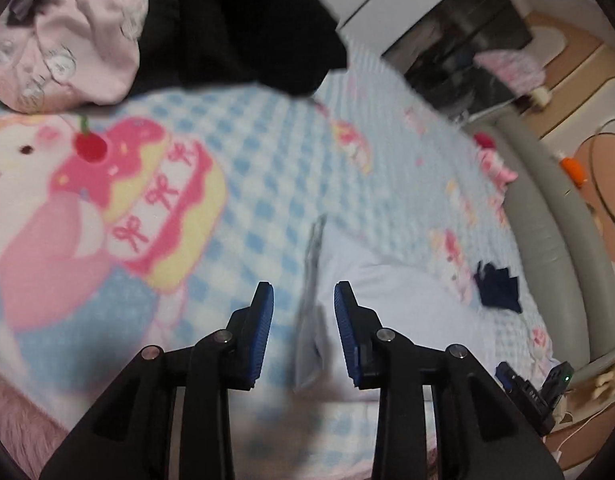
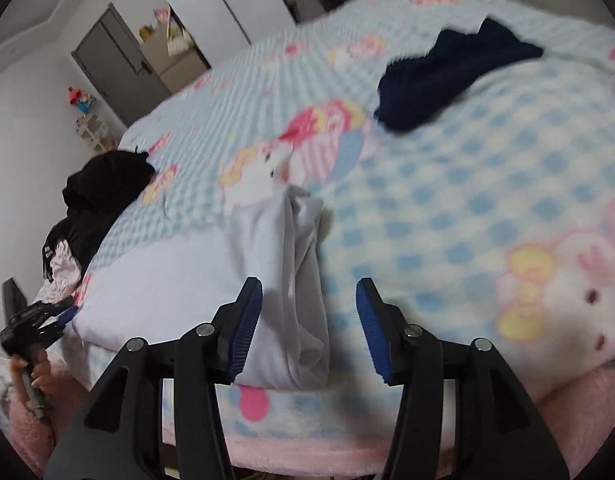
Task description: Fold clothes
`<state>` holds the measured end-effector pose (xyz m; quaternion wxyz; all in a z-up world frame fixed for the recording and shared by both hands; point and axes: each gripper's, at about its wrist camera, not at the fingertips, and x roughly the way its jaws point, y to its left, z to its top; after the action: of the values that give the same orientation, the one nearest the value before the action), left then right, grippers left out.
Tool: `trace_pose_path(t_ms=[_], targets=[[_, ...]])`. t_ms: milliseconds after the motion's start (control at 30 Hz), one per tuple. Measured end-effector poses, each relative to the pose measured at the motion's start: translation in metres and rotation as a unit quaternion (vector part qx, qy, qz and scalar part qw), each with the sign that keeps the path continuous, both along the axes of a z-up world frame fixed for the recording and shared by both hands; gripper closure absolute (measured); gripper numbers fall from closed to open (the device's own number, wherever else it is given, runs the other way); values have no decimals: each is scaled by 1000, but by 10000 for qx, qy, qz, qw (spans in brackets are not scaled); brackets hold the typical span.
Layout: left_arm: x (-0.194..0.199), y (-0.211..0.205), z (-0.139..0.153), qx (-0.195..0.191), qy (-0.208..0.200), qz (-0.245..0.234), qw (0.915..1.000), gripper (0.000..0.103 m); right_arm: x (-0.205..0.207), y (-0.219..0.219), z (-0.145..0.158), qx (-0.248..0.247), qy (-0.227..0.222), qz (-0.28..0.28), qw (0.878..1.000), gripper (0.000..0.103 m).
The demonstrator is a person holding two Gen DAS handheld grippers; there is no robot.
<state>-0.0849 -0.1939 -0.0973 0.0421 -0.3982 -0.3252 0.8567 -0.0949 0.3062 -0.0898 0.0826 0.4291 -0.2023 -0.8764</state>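
A white garment (image 1: 367, 292) (image 2: 235, 280) lies folded on the blue-checked cartoon blanket (image 1: 267, 168) (image 2: 467, 208) near the bed's front edge. My left gripper (image 1: 303, 294) hovers open over its left edge, and the pads touch no cloth. My right gripper (image 2: 309, 292) stands open over its bunched right end, with the cloth lying below the jaws. A small navy garment (image 1: 499, 286) (image 2: 447, 80) lies further back on the bed. A black heap of clothes (image 1: 247, 32) (image 2: 103, 184) and a pink printed garment (image 1: 75, 52) sit at the left side.
A grey padded bed rim (image 1: 547, 240) curves along the right. A hand (image 2: 35, 372) holds the other tool at the left edge of the right wrist view. White wardrobe doors (image 2: 211, 8) and a grey door (image 2: 115, 68) stand behind. A pink fluffy border (image 2: 567, 420) runs along the front.
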Motion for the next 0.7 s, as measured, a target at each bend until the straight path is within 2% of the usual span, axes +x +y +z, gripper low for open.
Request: trace_pose_path(t_ms=[33, 100, 200, 267, 333, 367, 433, 500, 567, 633, 700], targets=[[2, 7, 2, -54, 84, -152, 9998, 70, 4, -2, 3, 19, 79, 1, 10000, 51], [2, 29, 10, -430, 271, -478, 9976, 70, 12, -8, 9, 96, 221, 29, 9997, 51], [0, 70, 17, -1076, 492, -944, 9885, 70, 14, -38, 7, 681, 268, 452, 9963, 52], [-4, 92, 15, -1238, 475, -1237, 9834, 70, 18, -53, 3, 986, 194, 669, 9927, 52], [-12, 118, 2, -1608, 147, -1486, 9756, 69, 20, -61, -5, 1382, 83, 697, 9879, 52], [-17, 128, -7, -1921, -79, -1518, 9695, 70, 19, -60, -8, 1454, 4, 685, 9870, 52], [-22, 134, -21, -2182, -388, -1548, 9628, 70, 16, -58, -16, 1604, -163, 666, 9847, 53], [-22, 124, -23, -2077, -461, -1483, 9658, 73, 15, -54, -23, 1878, -293, 561, 9802, 55], [-22, 106, -22, -1868, -583, -1291, 9721, 86, 16, -45, -29, 1976, -434, 445, 9783, 54], [-20, 91, -24, -1562, -664, -1158, 9787, 92, 18, -38, -31, 2088, -467, 302, 9764, 52], [-17, 82, -22, -1321, -660, -1048, 9835, 93, 21, -39, -29, 2373, -393, 240, 9703, 50]])
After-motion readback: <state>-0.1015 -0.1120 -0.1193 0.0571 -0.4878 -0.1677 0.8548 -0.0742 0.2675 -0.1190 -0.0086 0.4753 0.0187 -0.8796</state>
